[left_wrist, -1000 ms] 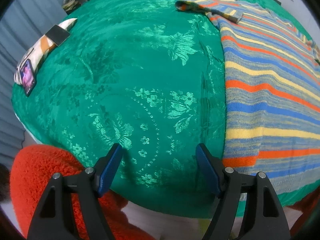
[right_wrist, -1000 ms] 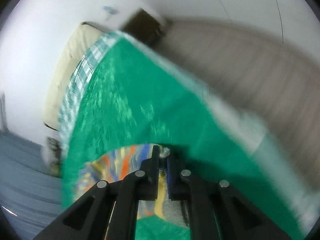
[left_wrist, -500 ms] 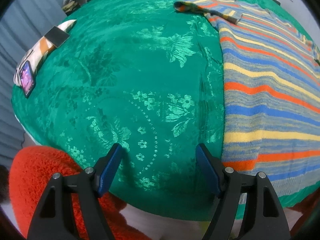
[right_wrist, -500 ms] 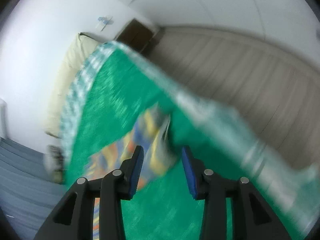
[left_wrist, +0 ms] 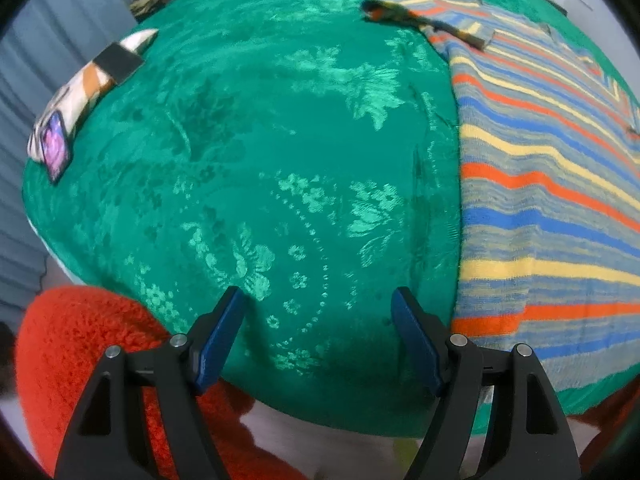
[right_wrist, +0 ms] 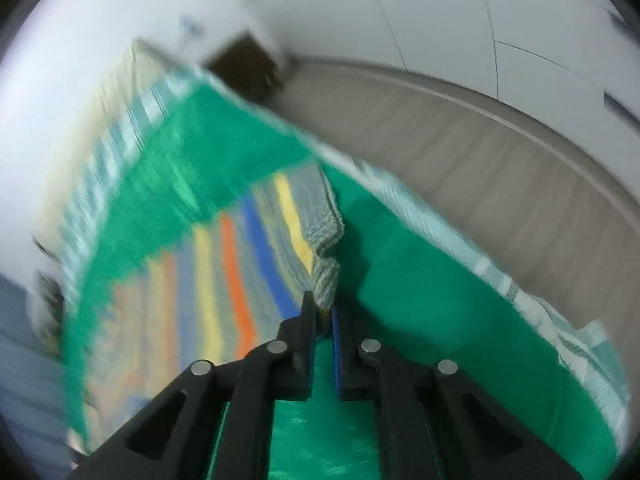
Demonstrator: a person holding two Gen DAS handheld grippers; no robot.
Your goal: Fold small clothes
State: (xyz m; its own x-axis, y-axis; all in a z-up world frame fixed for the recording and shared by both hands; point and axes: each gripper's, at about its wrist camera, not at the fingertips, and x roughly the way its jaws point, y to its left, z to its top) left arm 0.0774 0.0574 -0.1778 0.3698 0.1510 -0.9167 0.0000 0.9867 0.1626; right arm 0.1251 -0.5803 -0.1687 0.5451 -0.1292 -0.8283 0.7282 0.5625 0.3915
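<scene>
The striped sweater [left_wrist: 548, 184] lies spread flat on the green bedspread [left_wrist: 280, 140] of the bed, over by the bed's right side in the left wrist view. Its stripes run across the body, and its long axis runs from the hem at the bed's near edge away toward the far edge. One sleeve [left_wrist: 420, 16] is bent across toward the bed's middle at the far end.

The left hand-held gripper [left_wrist: 318, 334] hangs tilted steeply down above the near edge of the bed, its blue-padded jaws standing wide apart with nothing but bedspread between them. The sweater's straight side edge lies just to the right of its right finger, apart from it. An orange fleecy sleeve [left_wrist: 76, 344] shows at the lower left, behind this gripper.

The right hand-held gripper [right_wrist: 323, 314] also points down at a slant, and its jaws are pinched together on a grey ribbed edge of the sweater [right_wrist: 240, 264]; that edge is lifted into a small peak right at the fingertips. From there the striped cloth stretches away to the left in the right wrist view, which is blurred.

On the bed's left edge lies a phone [left_wrist: 54, 148] on a patterned cloth [left_wrist: 92, 80].
</scene>
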